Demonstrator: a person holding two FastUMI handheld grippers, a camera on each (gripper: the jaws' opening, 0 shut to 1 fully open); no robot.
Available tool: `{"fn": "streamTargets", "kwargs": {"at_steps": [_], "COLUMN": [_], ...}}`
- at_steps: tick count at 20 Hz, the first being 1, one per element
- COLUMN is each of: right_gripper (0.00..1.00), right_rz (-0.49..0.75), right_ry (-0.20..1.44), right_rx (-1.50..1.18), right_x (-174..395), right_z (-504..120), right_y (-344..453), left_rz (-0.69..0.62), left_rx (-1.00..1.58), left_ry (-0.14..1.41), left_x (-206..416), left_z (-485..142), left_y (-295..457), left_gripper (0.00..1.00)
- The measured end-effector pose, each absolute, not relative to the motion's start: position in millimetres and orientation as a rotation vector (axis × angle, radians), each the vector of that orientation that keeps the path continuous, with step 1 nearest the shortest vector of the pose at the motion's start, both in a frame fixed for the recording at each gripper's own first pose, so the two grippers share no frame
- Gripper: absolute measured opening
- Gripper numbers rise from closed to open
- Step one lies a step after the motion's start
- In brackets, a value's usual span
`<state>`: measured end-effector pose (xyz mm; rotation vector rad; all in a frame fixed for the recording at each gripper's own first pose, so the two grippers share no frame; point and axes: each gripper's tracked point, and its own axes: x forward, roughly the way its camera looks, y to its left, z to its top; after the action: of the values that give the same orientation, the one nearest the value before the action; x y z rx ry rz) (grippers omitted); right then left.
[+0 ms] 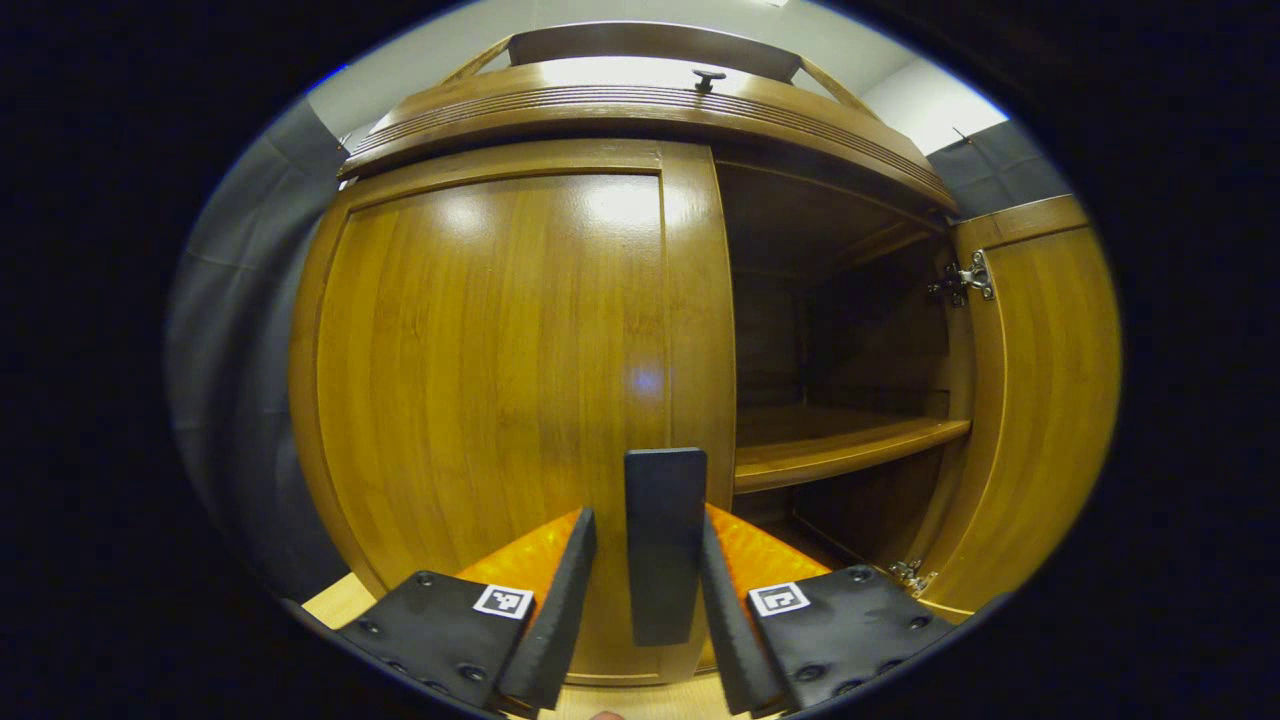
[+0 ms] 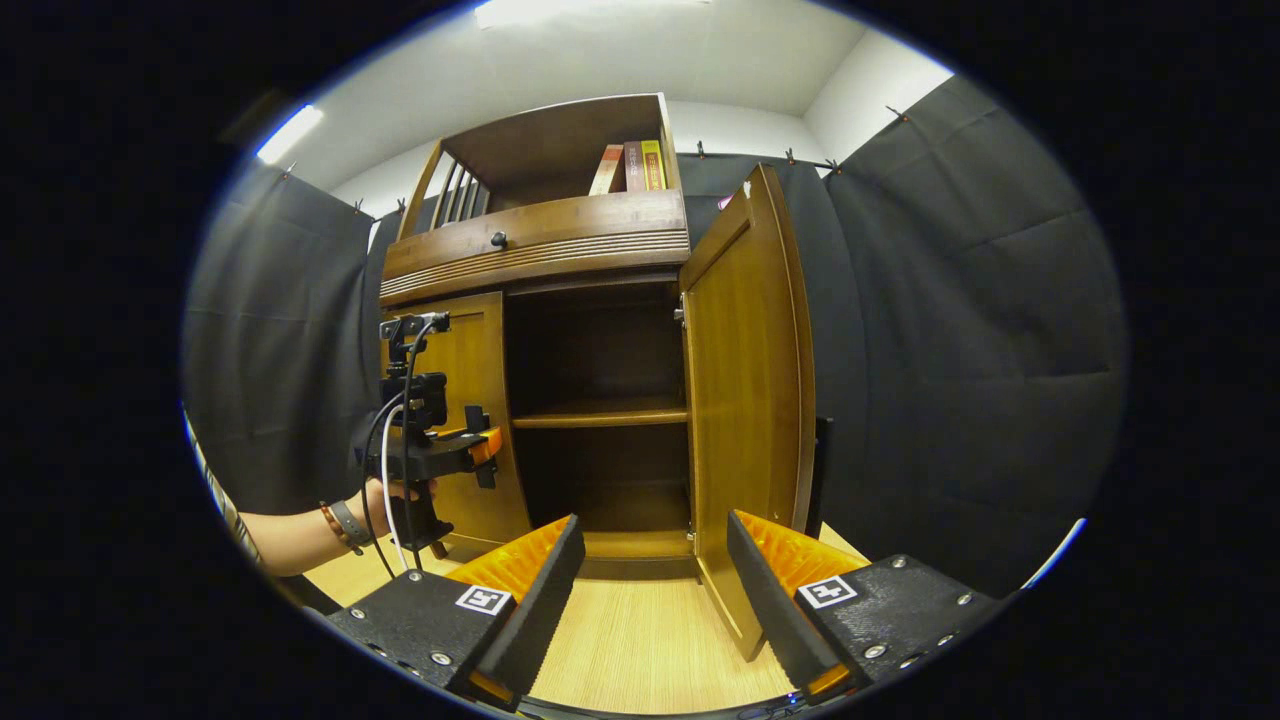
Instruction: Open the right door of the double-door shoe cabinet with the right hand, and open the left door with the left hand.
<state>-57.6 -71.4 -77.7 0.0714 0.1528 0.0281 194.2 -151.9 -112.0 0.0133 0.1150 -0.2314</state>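
The wooden shoe cabinet's left door (image 1: 500,380) is closed and close in front of me in the left gripper view. Its dark upright handle (image 1: 665,580) stands between the fingers of my left gripper (image 1: 648,520), which is open, with a gap on the left side. The right door (image 1: 1040,400) is swung wide open, baring a shelf (image 1: 840,440). In the right gripper view, my right gripper (image 2: 655,540) is open and holds nothing, back from the open right door (image 2: 745,400). Farther off, a hand holds the left gripper (image 2: 440,450) against the closed left door (image 2: 480,400).
Above the doors runs a drawer front with a small knob (image 2: 497,239), and an upper shelf holds a few books (image 2: 630,165). Light wooden floor (image 2: 640,640) lies before the cabinet. Black cloth walls (image 2: 950,350) hang close on both sides.
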Motion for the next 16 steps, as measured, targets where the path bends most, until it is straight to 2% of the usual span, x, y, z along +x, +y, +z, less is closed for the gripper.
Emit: {"fn": "streamTargets", "kwargs": {"at_steps": [4,5,6,7,10,11,12,13,15,16], "right_gripper": [0.99,0.89,1.0,0.89,0.89,0.99,0.89,0.89,0.89,0.99], "right_rz": [0.023,0.023,0.024,0.025,0.026,0.024,0.022,0.023,0.023,0.025], "right_ry": [0.173,0.176,0.18,0.184,0.194,0.195,0.196,0.196,0.195,0.195], "right_rx": [0.047,0.045,0.046,0.048,0.049,0.042,0.033,0.023,0.011,0.013], "right_x": [-62.3,-63.6,-65.2,-67.0,-69.5,-72.0,-73.4,-74.6,-73.6,-72.3], "right_z": [-81.7,-82.8,-83.4,-84.9,-86.4,-87.0,-86.8,-87.4,-85.7,-85.7], "right_y": [-71.8,-71.1,-70.0,-69.2,-65.9,-66.2,-66.4,-66.5,-66.2,-65.4], "left_rz": [-0.227,-0.235,-0.238,-0.237,-0.239,-0.243,-0.247,-0.248,-0.244,-0.24], "left_rx": [0.032,0.024,0.018,0.017,0.034,0.041,0.045,0.043,0.043,0.048], "left_ry": [0.125,0.134,0.143,0.15,0.154,0.157,0.163,0.167,0.172,0.175], "left_x": [194.0,193.7,191.4,187.0,169.6,162.5,154.3,147.1,133.0,126.1], "left_z": [-112.6,-114.8,-113.4,-113.2,-107.7,-106.1,-105.8,-103.9,-100.5,-99.1], "left_y": [-153.7,-153.2,-153.0,-151.5,-145.9,-143.8,-140.8,-137.1,-131.0,-126.8], "left_gripper": [0.39,0.38,0.37,0.36,0.34,0.36,0.37,0.34,0.35,0.34]}}
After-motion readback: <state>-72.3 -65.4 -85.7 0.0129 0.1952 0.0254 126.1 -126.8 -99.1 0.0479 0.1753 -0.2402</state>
